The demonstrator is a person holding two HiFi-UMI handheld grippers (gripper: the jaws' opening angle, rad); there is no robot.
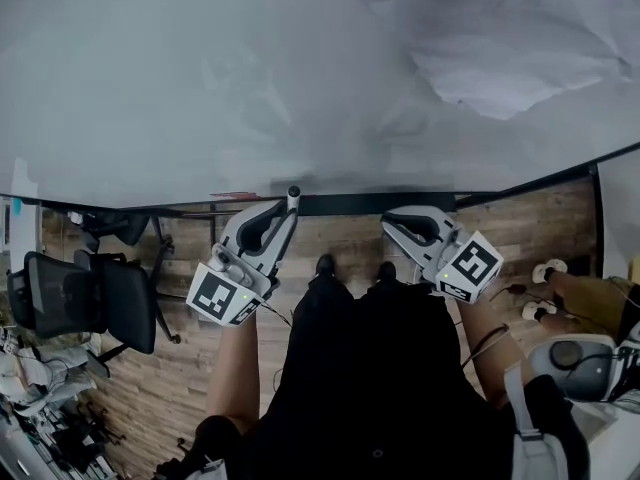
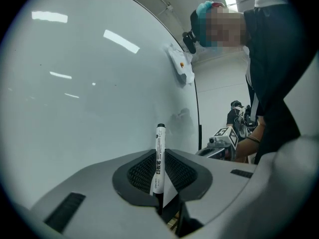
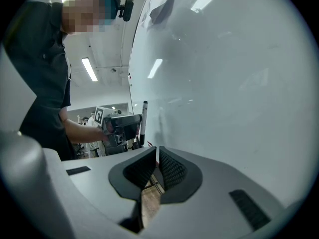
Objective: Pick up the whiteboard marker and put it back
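The whiteboard marker (image 2: 159, 158) is white with a black cap and stands upright between the jaws of my left gripper (image 2: 160, 171), which is shut on its barrel. In the head view the marker (image 1: 293, 200) sticks out of the left gripper (image 1: 285, 213), close to the dark ledge (image 1: 350, 204) along the bottom of the whiteboard (image 1: 250, 88). My right gripper (image 1: 395, 220) hovers beside it at the same ledge. Its pads stand together with nothing between them (image 3: 157, 156). From the right gripper view, the left gripper (image 3: 122, 126) and its marker (image 3: 144, 116) show to the left.
A black office chair (image 1: 90, 293) stands on the wooden floor at the left. A white holder (image 2: 180, 66) is stuck high on the board. At the right, another person's arm (image 1: 590, 298) and some equipment (image 1: 580, 363) are close by.
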